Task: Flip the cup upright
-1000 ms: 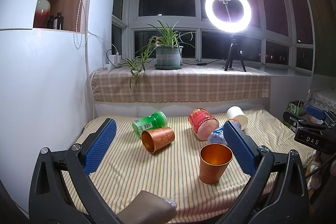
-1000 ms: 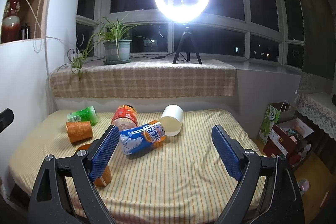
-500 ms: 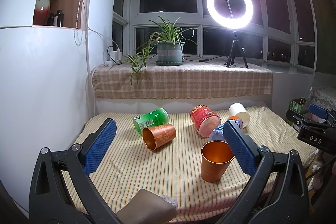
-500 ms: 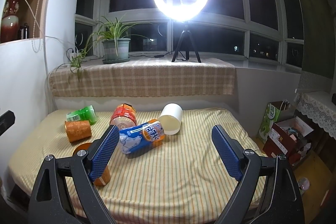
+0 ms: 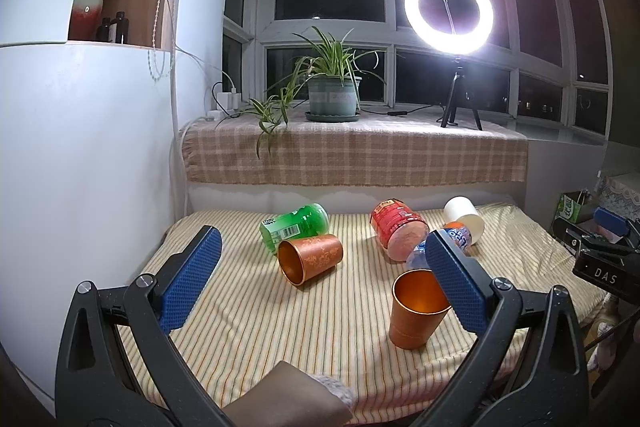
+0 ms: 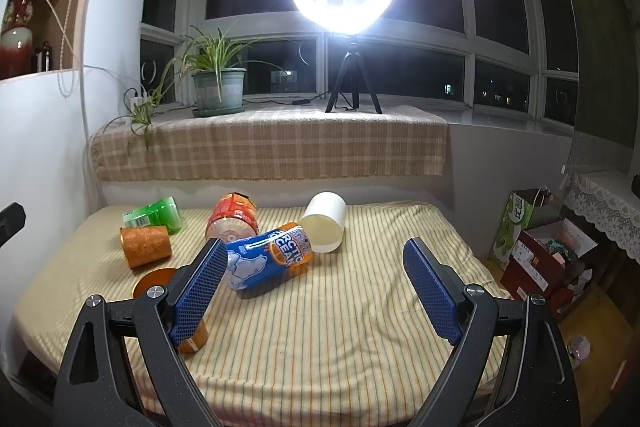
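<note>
left gripper (image 5: 320, 273) spread wide, empty, tipped copper cup (image 5: 310, 257) lying between its fingers, right gripper (image 6: 316, 285) likewise released

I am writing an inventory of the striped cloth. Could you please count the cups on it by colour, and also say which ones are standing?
Copper cups: 2, one standing, one lying
Green cup: 1, lying
Red cup: 1, lying
Blue and orange cup: 1, lying
White cup: 1, lying
Total: 6 cups, 1 standing upright
</note>
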A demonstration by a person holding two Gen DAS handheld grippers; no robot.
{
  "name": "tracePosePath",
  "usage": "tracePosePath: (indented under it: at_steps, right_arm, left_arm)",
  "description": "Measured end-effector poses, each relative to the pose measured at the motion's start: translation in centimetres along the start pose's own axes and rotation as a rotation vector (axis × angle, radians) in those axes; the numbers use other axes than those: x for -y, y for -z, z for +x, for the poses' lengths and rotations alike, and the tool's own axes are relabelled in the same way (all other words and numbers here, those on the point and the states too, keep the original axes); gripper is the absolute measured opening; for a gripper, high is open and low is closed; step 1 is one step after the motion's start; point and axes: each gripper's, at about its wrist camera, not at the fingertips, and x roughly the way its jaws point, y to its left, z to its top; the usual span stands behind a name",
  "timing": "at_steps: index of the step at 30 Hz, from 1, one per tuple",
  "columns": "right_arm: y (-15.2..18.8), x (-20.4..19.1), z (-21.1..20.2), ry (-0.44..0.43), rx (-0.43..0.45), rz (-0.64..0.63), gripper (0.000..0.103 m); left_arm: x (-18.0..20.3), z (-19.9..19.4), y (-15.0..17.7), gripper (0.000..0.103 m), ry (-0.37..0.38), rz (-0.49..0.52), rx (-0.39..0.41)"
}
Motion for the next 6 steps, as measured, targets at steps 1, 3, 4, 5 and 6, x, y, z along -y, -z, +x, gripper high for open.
tracePosePath:
  at_steps: [1,3,4,5,6]
  right_arm:
    - [0.03,-0.01,0.07,0.000,-0.003,-0.001,0.089]
    - [0.12,0.03,0.18,0.000,-0.005,-0.001,0.089]
    - [0.18,0.03,0.20,-0.001,-0.006,0.000,0.089]
    - [0.16,0.04,0.29,-0.001,-0.008,0.001,0.089]
    - [0.18,0.03,0.36,0.000,-0.009,0.002,0.089]
  left_arm:
    - [0.01,0.05,-0.01,0.103,0.001,0.000,-0.001]
    - [-0.04,0.18,0.04,0.103,0.004,0.003,-0.005]
    - [-0.03,0.21,0.08,0.103,0.005,0.005,-0.005]
    - [-0.01,0.26,0.06,0.103,0.002,0.007,-0.005]
    - [-0.01,0.27,0.06,0.103,-0.002,0.006,-0.005]
